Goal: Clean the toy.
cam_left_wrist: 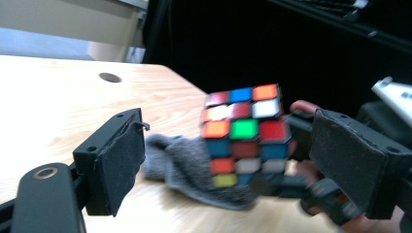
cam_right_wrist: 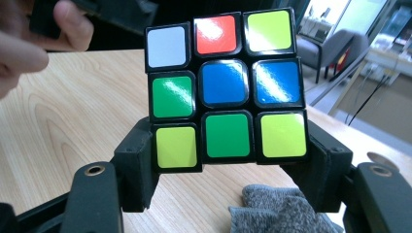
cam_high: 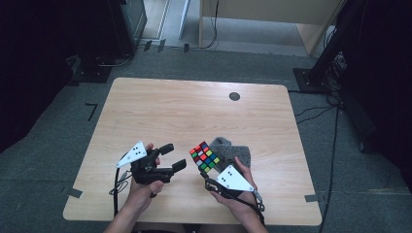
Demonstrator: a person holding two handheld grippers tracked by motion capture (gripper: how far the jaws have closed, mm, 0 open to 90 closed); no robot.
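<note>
- Being pinched by its bottom layer between the pads of the right gripper (cam_high: 208, 171), the scrambled Rubik's cube (cam_high: 204, 157) is being kept lifted off the wooden table (cam_high: 170, 111), near the front edge and right of the middle; judged from this, the upper layers are being left free for turning.
- The left gripper (cam_high: 174, 156) is being held with its jaws spread and nothing between them, just beside the cube and aimed toward it, probably so that a layer can be taken.
- A grey knitted cloth (cam_high: 233, 148) is lying bunched on the table behind and under the cube, apparently as padding or set aside.
- The cube's lowest row is being partly covered by the right pads (cam_right_wrist: 138, 167) in the right gripper view, and its underside is being hidden.
- In the left gripper view the cube is being blurred, and the cloth's far part is being cut off behind it, so what the cloth is cannot be told exactly.
</note>
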